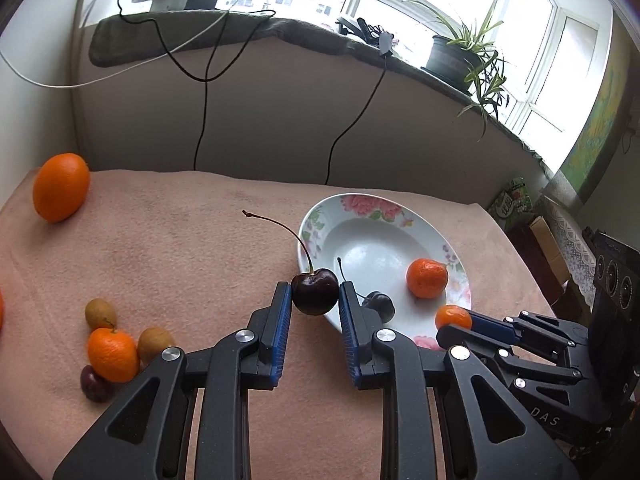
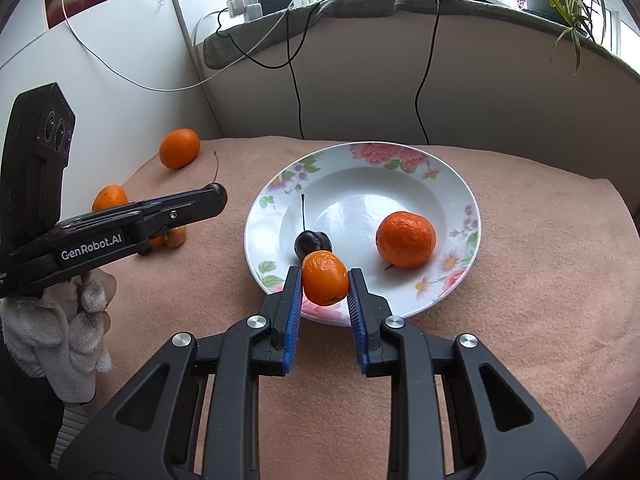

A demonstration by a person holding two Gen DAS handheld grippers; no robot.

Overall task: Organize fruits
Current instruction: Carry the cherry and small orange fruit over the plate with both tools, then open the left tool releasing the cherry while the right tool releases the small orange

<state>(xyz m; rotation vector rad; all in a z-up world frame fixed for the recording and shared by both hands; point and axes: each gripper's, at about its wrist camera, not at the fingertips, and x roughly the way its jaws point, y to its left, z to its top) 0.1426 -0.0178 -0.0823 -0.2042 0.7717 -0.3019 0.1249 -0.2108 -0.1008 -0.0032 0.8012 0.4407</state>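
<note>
My left gripper (image 1: 315, 294) is shut on a dark cherry (image 1: 315, 291) with a long stem, held just left of the flowered plate (image 1: 360, 204). From the right wrist view the same left gripper (image 2: 214, 198) hangs left of the plate (image 2: 460, 256). My right gripper (image 2: 325, 285) is shut on a small mandarin (image 2: 325, 283) over the plate's near rim. Inside the plate lie a mandarin (image 2: 406, 239) and a dark cherry (image 2: 313, 242). In the left wrist view the right gripper (image 1: 454, 318) holds the small mandarin (image 1: 453, 316) at the plate's right edge.
An orange (image 1: 61, 187) sits at the far left of the pink cloth (image 1: 180, 232). A mandarin (image 1: 113, 355), two brownish fruits (image 1: 100, 313) and a dark fruit (image 1: 93, 384) cluster near left. Cables hang down the wall behind. A gloved hand (image 2: 72, 336) holds the left gripper.
</note>
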